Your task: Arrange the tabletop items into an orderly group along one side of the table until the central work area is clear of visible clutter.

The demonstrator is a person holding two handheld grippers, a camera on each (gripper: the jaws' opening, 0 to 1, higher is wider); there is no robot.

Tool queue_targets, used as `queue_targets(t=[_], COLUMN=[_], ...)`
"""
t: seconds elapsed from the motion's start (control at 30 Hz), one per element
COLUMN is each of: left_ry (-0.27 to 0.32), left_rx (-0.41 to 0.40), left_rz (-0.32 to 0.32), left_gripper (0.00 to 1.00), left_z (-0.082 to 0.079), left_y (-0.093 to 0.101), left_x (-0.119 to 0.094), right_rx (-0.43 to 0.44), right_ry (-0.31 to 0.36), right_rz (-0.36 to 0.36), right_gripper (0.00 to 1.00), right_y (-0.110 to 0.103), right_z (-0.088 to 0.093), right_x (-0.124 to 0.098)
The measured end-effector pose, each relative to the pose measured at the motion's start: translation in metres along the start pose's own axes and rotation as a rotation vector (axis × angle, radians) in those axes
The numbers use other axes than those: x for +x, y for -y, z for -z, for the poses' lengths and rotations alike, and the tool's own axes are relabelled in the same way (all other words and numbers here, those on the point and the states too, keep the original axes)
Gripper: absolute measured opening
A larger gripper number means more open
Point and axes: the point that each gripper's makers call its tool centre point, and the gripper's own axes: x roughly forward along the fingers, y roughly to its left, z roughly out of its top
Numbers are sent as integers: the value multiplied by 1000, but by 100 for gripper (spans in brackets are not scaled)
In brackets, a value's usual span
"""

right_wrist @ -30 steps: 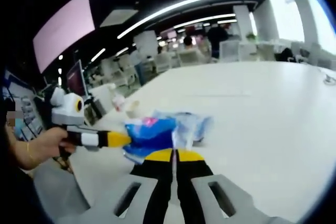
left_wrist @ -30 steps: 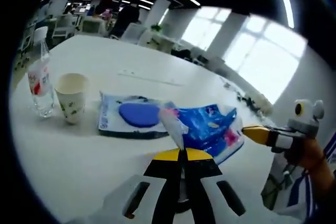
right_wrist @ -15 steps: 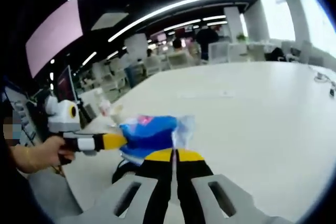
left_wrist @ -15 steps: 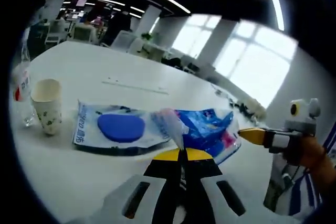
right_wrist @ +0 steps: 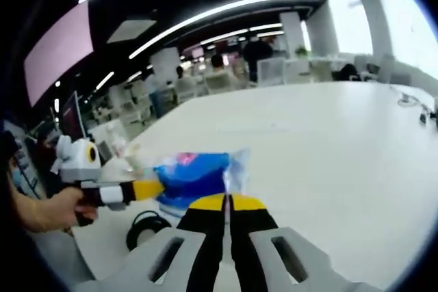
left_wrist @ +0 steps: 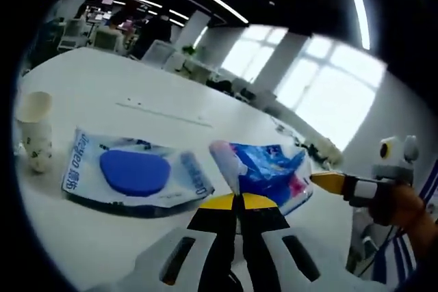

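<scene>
We see both grippers clamped on the blue plastic bag [left_wrist: 267, 172]: left gripper [left_wrist: 236, 200] and right gripper [right_wrist: 226, 200] at opposite edges, bag just right of the blue-pad packet [left_wrist: 133, 172] on the white table [left_wrist: 137, 107]

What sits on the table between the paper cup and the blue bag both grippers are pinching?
A flat wipes pack with a blue oval lid, seen in the left gripper view.

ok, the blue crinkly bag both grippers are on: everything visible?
The blue bag is glossy, crumpled plastic film with pink and white print and a clear end. Both grippers pinch it: the left gripper shut on one edge, the right gripper shut on the other. It looks raised off the white table, beside a flat packet.
</scene>
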Motion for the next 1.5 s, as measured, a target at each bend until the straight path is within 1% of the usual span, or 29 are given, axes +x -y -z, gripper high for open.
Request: queue_targets(t=[0.2,0.3,0.43,0.6,0.77,0.8,0.9,0.93,0.97,1.0,1.03,1.17,1.27,1.37,1.4,1.43,1.5], left_ry=[-7,-11,-19,-18,-9,-2,10,33,66,76,75,58,59,97,100,97,94], left_rx=[-12,0,-27,-64,-94,-100,-101,-92,-51,-28,-36,-104,-132,-135,-155,-194,-214], left_rz=[9,18,21,9,-22,-32,-34,-29,-31,-32,-28,-43,-56,-87,-82,-79,-87], left_gripper=[1,1,1,1,1,1,1,1,1,1,1,1,1,1,1,1,1], left_z=[4,8,13,16,21,22,22,20,15,14,15,23,26,25,25,27,29], left_y=[3,5,4,1,-5,-6,-6,-5,-6,-5,-3,-10,-12,-15,-14,-13,-15], left_x=[16,23,32,41,50,52,56,58,60,61,62,70,74,77,79,82,84], right_rx=[18,32,38,45,46,46,44,46,46,47,52,62,60,62,64,62,61], right_ry=[4,4,-3,-3,-10,-12,-20,-24,-25,-25,-24,-27,-37,-40,-41,-42,-47], right_rz=[33,41,55,60,65,66,71,75,77,78,80,82,81,80,83,87,98], right_gripper=[0,0,0,0,0,0,0,0,0,0,0,0,0,0,0,0,0], right_y=[16,22,32,42,51,53,58,61,63,65,68,75,78,81,83,84,90], right_z=[2,3,6,6,8,9,12,14,14,14,15,18,21,24,25,25,28], right_x=[3,4,7,13,23,25,29,30,30,31,32,37,41,44,45,45,47])
